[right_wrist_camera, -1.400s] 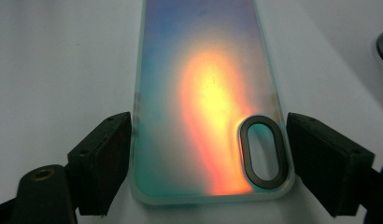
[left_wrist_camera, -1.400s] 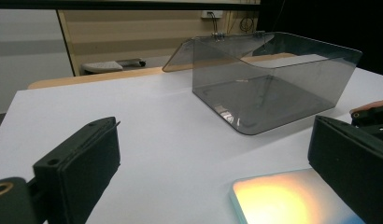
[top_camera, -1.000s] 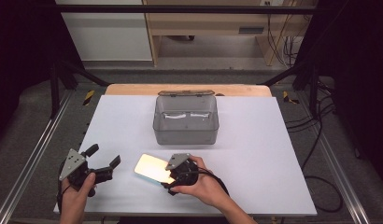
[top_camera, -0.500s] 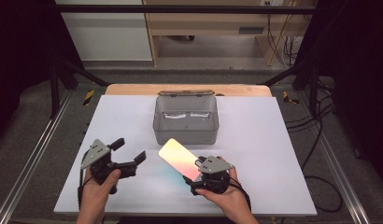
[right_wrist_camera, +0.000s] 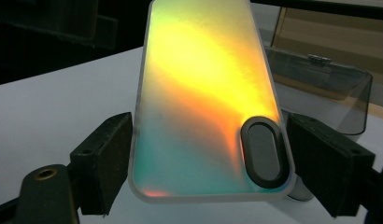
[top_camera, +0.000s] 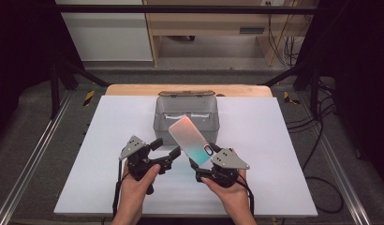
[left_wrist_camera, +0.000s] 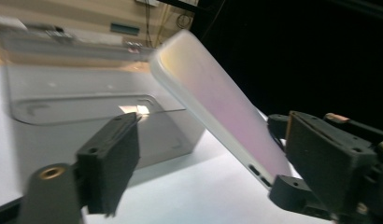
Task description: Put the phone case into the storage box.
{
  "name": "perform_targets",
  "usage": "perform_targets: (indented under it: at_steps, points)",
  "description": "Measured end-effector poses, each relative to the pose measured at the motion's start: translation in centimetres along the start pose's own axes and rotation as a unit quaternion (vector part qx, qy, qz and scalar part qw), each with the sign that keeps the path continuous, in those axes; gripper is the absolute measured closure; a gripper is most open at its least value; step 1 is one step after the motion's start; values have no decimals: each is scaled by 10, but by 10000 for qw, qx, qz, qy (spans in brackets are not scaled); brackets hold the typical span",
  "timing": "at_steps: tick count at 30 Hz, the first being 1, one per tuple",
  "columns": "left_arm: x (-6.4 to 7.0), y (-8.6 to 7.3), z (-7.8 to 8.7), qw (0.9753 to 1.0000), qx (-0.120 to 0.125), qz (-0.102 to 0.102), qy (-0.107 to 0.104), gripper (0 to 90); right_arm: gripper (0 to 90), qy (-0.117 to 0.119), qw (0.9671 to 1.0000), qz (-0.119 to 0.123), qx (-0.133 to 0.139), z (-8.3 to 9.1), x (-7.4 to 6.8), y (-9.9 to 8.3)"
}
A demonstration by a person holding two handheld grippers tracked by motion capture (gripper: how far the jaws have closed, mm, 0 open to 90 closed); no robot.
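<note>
Both hands have moved toward the middle of the white table (top_camera: pixel 274 140), and the shiny phone case (top_camera: pixel 192 140) is now lifted higher, tilted up toward the far side. On the left, the left gripper (top_camera: pixel 166 151) has its jaws spread apart, with nothing in them. On the right, the right gripper (top_camera: pixel 205 164) pinches the phone case by its near end. Just behind it sits a grey plastic box (top_camera: pixel 186 112).
</note>
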State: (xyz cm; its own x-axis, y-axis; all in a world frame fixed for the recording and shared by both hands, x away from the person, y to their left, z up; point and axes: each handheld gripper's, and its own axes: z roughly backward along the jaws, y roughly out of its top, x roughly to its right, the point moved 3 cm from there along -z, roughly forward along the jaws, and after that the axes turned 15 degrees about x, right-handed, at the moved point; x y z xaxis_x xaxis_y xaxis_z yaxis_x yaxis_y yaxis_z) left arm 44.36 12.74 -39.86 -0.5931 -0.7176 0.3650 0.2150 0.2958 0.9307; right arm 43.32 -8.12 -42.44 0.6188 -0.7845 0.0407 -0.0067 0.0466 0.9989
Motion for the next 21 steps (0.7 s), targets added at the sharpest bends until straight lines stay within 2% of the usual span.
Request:
perform_targets:
  at_steps: [1, 2, 3, 5, 7, 10, 11, 14, 15, 16, 17, 21]
  points:
    - [1, -2, -3, 9999, 11, 106, -6, 220, 178, -2, 10000, -31, 27, 0, 1, 1]
    - [1, -2, -3, 9999, 11, 106, -6, 248, 178, -43, 10000, -39, 60, 1, 2, 1]
    - [1, -5, -7, 9996, 44, 284, 27, 273, 178, -62, 9999, -53, 79, 1, 3, 1]
    - [2, -5, -9, 9995, 56, 301, 18, 331, 178, -59, 9999, -68, 88, 2, 3, 2]
    - [7, -8, -15, 9990, 51, 429, -116, 366, 178, -73, 9999, -85, 112, 2, 4, 1]
    - [9, -11, -18, 9987, 43, 495, -127, 416, 178, -88, 9998, -98, 126, 2, 3, 1]
    - [10, -13, -20, 9979, 53, 635, -133, 438, 178, -122, 9997, -115, 155, 1, 3, 1]
    - [11, -14, -21, 9972, 84, 741, -86, 491, 177, -142, 9996, -156, 174, 1, 3, 1]
    - [11, -15, -23, 9960, 129, 883, -88, 513, 177, -152, 9996, -156, 182, 1, 3, 1]
    - [11, -15, -23, 9960, 129, 883, -88, 536, 178, -168, 9996, -154, 190, 1, 3, 1]
    - [11, -16, -25, 9949, 170, 993, -106, 564, 177, -161, 9995, -167, 191, 1, 3, 0]
    - [11, -17, -26, 9938, 241, 1089, -20, 644, 177, -143, 9994, -256, 205, 1, 3, -1]
